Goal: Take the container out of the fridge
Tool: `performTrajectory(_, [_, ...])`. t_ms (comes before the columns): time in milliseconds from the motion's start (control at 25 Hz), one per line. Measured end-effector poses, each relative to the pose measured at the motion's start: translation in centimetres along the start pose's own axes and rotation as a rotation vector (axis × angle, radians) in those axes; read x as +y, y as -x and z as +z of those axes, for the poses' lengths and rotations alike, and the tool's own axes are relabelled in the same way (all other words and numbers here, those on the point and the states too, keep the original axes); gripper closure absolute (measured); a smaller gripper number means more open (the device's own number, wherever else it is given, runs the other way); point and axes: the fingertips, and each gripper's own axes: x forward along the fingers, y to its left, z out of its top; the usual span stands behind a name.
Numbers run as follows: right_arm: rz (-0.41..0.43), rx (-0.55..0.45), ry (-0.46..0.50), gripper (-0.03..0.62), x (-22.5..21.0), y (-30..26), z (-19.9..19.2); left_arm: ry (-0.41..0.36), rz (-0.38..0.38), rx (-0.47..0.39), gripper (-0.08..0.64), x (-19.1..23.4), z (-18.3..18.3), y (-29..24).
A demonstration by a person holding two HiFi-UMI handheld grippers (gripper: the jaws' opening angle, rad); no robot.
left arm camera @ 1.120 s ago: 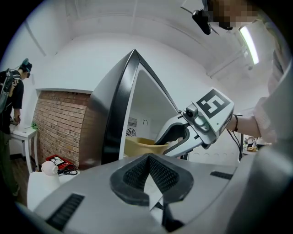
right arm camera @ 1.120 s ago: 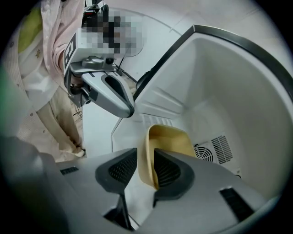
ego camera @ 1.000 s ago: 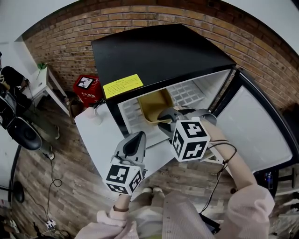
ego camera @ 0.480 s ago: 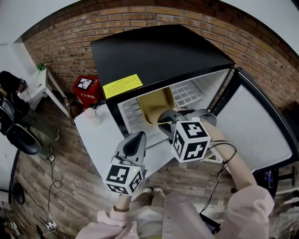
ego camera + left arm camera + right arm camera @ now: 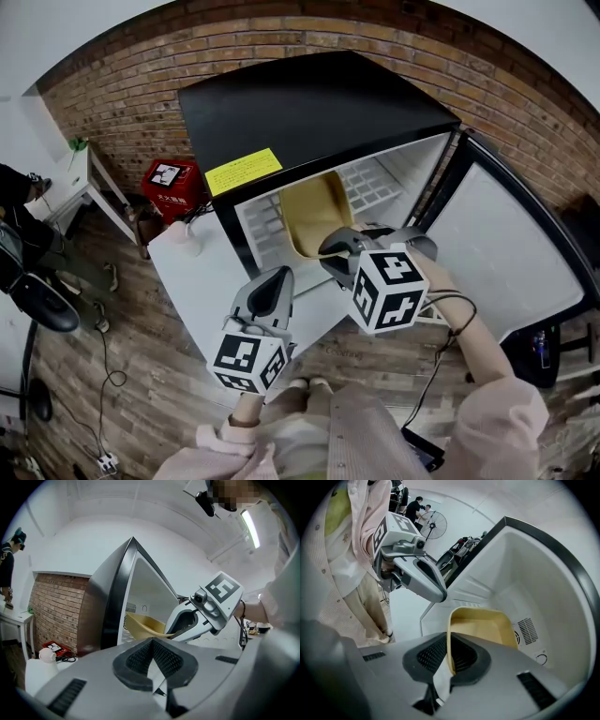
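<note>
Container (image 5: 314, 208), rim in closing R hand-held gripper (image 5: 334, 247)

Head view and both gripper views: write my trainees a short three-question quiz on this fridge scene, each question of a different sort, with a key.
1. Multiple choice: what stands between the right gripper's jaws?
A) the yellow container's rim
B) a wire shelf
C) the red box
2. True or false: the fridge's door is shut.
3. Short answer: what does the left gripper hold?

Key
1. A. The jaws are closing with the rim between them.
2. False. It stands open.
3. Nothing. Its jaws are together and empty.
</note>
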Motion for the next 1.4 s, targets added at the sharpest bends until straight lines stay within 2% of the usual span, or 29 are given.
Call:
performTrajectory(560, [-0.058,0.023,-0.152,0.571,3.8,1.6,-0.6,-0.008,-0.083,0.036,0.568,-0.7,-1.5,1.6])
performTrajectory(800, [-0.078,0.034,-0.201,0.571,7.5,2.5,-1.3,-0.025,-0.108,0.046,0.568,-2.1,-3.0,2.9])
performTrajectory(1000, [-0.060,0.049,-0.230,0.572,8.7,2.3,-1.3,-0.025,-0.111,0.059,0.568,-1.4,-3.0,2.9])
performTrajectory(1400, [-0.020,0.056,-0.259,0.572,12.8,3.5,-2.1,-0.029,-0.081,0.086,0.568,-2.7,-4.7,3.8])
